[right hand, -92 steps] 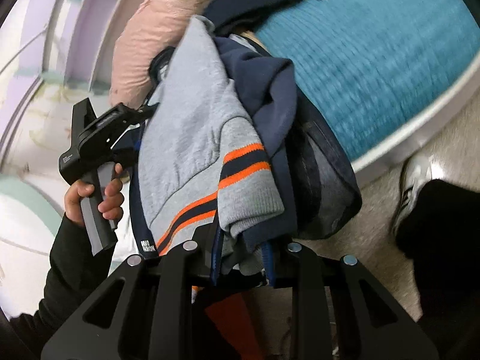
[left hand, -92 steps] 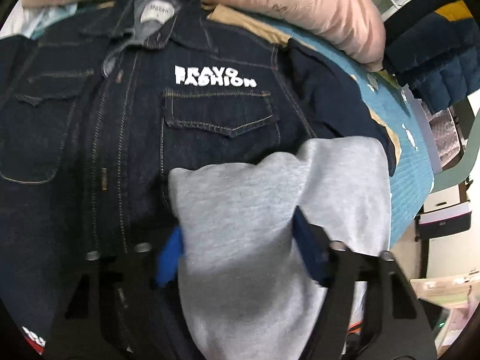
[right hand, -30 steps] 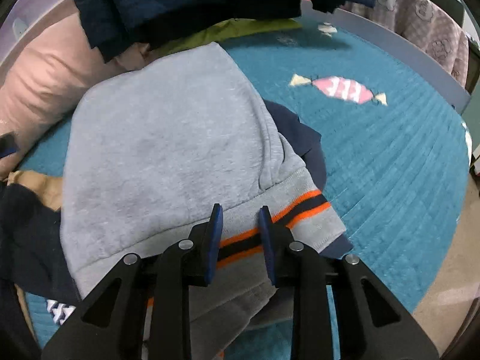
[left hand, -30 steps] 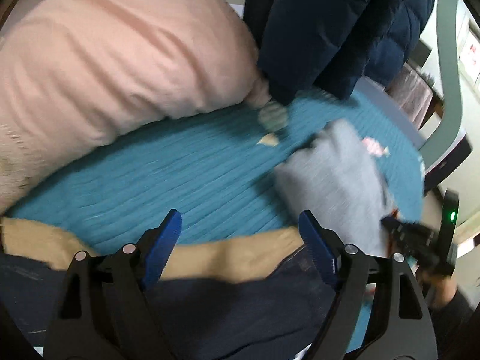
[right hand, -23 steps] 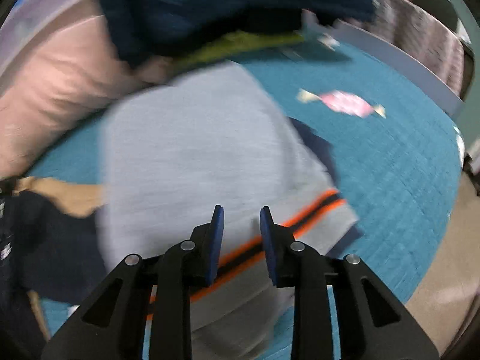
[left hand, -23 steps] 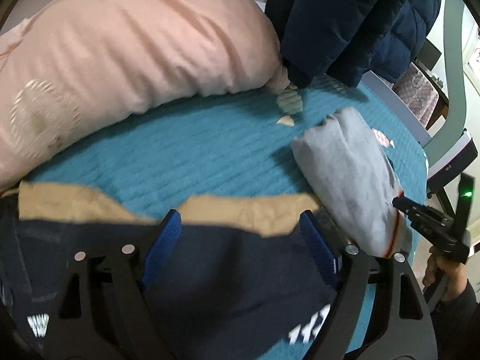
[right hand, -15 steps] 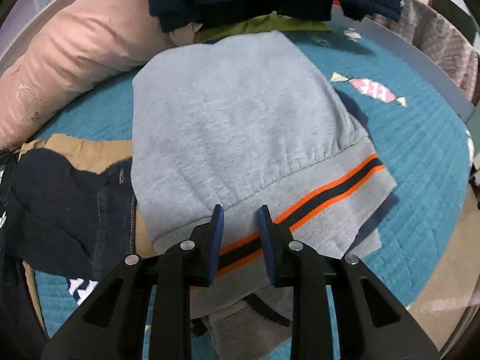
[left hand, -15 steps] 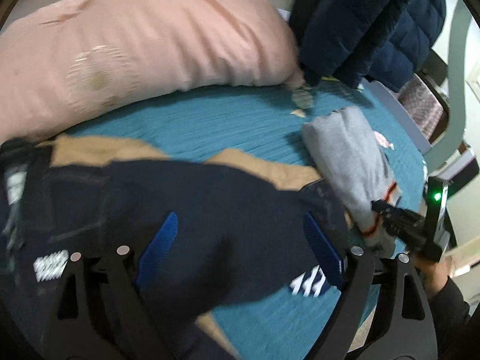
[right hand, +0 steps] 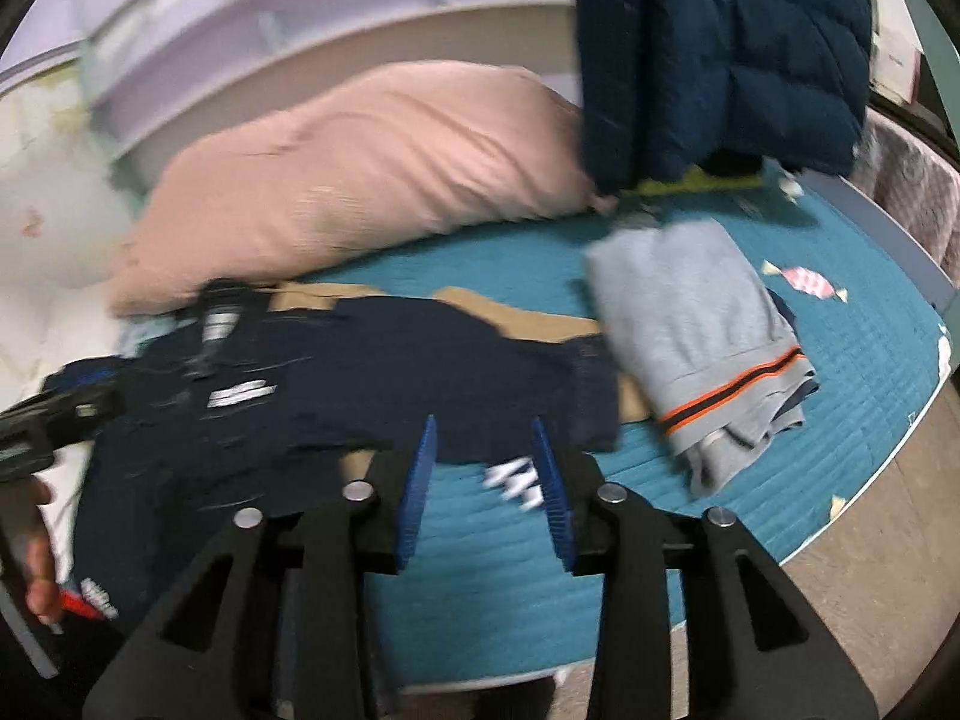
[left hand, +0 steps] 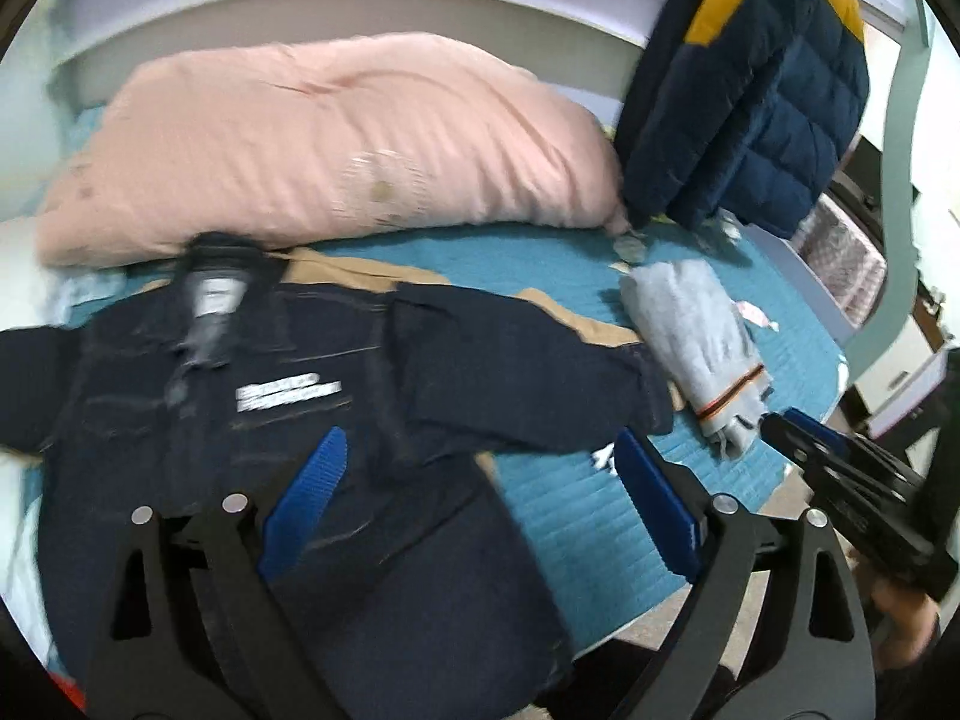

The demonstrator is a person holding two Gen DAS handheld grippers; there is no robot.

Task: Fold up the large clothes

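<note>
Both tongs apart, holding nothing: left gripper (left hand: 480, 498) over the dark denim jacket (left hand: 252, 420), right gripper (right hand: 483, 474) just off its sleeve. Jacket lies spread on the teal bedspread (right hand: 870, 360), unfolded. Folded grey sweatshirt (right hand: 702, 324) sits touching the sleeve end; dragging the sleeve likely undoes it or pushes it off the edge. Tan garment (left hand: 360, 267) underneath could come along. Pink pillow (left hand: 336, 144) and hanging puffer coat (right hand: 720, 48) crowd the far side.
</note>
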